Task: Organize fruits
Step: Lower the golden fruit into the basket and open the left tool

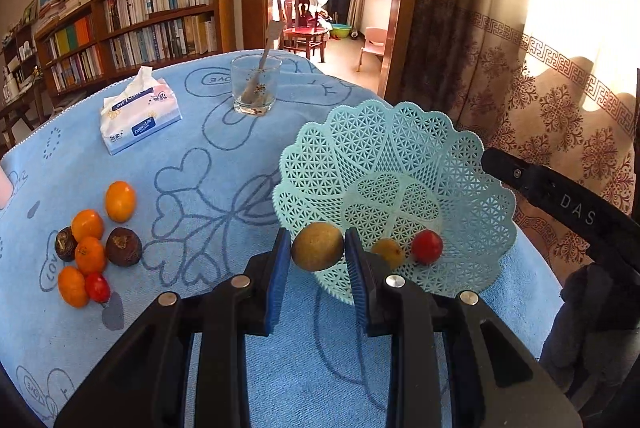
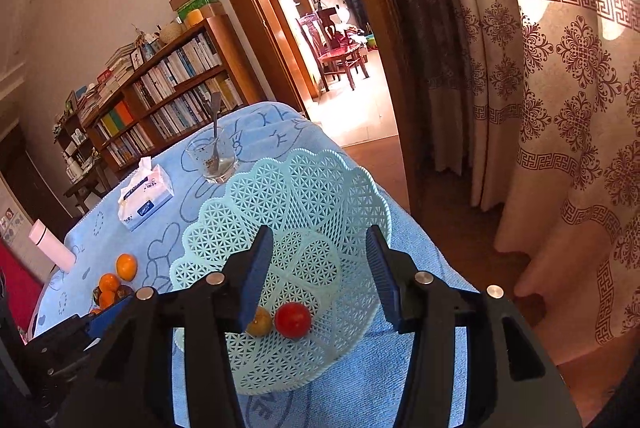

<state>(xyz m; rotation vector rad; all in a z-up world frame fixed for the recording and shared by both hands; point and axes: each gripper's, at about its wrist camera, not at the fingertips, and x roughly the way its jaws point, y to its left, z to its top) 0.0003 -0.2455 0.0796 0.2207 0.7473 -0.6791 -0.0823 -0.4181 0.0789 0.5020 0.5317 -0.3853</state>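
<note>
Left tool [image 1: 318, 248] is gripping a brown-green fruit [image 1: 317, 246], hovering at the near rim of the basket [image 1: 460, 163]; basket's centre lies ahead-right. Right tool [image 2: 320, 268] is hanging wide open and empty above the basket.

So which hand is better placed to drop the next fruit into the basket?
Left. The left gripper already clamps a yellow-brown fruit at the basket rim; the right gripper is open and empty.

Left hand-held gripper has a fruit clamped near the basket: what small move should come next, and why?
Probably carry the left hand-held gripper a little forward over the basket before opening: the brownish fruit it holds sits at the near rim, while a yellow fruit and a red one already lie inside.
</note>
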